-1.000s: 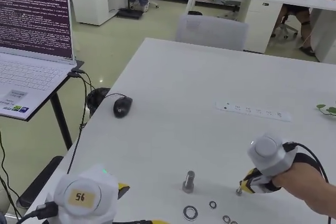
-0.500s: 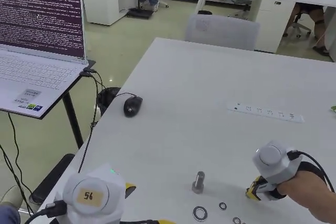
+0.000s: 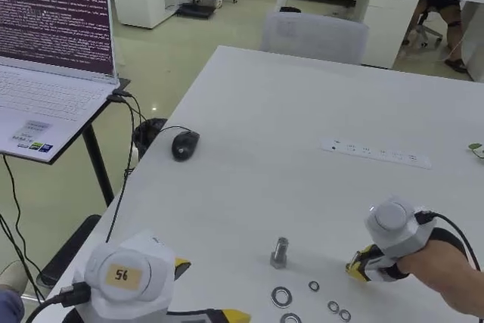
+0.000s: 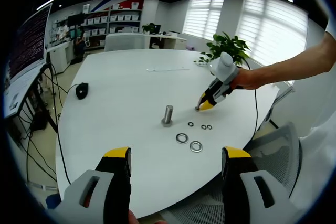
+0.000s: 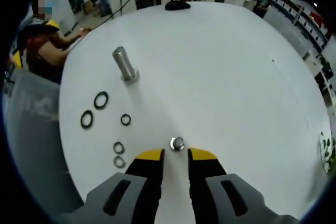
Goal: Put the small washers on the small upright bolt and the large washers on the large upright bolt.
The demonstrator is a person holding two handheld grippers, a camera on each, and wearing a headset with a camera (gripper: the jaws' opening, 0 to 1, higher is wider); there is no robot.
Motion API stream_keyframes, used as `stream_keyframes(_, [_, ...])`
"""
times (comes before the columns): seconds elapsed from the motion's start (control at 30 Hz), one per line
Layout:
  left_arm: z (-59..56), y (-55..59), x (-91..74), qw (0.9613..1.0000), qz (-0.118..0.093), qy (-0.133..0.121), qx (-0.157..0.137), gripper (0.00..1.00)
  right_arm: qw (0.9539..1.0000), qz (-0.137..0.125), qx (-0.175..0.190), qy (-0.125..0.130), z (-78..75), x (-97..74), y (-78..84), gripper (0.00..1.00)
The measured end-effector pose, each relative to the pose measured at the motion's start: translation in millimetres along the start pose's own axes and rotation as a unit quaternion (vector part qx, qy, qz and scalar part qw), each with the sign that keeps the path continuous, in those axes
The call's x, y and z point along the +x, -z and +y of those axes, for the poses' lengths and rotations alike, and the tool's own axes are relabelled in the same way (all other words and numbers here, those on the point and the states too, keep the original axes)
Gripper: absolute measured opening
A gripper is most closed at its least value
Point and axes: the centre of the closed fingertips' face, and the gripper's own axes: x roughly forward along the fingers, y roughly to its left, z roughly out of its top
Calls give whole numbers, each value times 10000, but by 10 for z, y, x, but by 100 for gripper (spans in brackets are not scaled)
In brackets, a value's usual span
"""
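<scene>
Right gripper view shows small bolt (image 5: 177, 143) just beyond narrow right hand-held gripper (image 5: 176, 155).

left tool (image 4: 177, 153) jaws wide, right tool (image 5: 176, 153) jaws narrow

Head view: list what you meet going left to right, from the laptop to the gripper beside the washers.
From the left: laptop → mouse → large upright bolt → small washer nearest that bolt → right gripper.
</scene>
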Motion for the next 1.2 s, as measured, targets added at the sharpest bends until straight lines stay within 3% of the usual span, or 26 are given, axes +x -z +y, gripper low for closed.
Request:
stream_keyframes(0.27, [-67, -18, 38, 9999, -8, 88, 72, 70, 9997, 77, 190, -137, 167, -66, 389, 22])
stream_keyframes(0.47, [-97, -38, 45, 9998, -15, 132, 128, 70, 9995, 137, 163, -242, 323, -71, 519, 23])
stream_keyframes(0.73, [-135, -50, 42, 9997, -14, 179, 175, 70, 9972, -63, -435, -601, 704, -9, 373, 23])
stream_keyframes(1.03, [-146, -78, 33, 9996, -35, 186, 212, 70, 9929, -51, -1002, -636, 869, 74, 211, 23])
stream_keyframes(1.2, [-152, -90, 37, 9995, -35, 194, 230, 70, 9920, 15, -1101, -624, 847, 88, 199, 21])
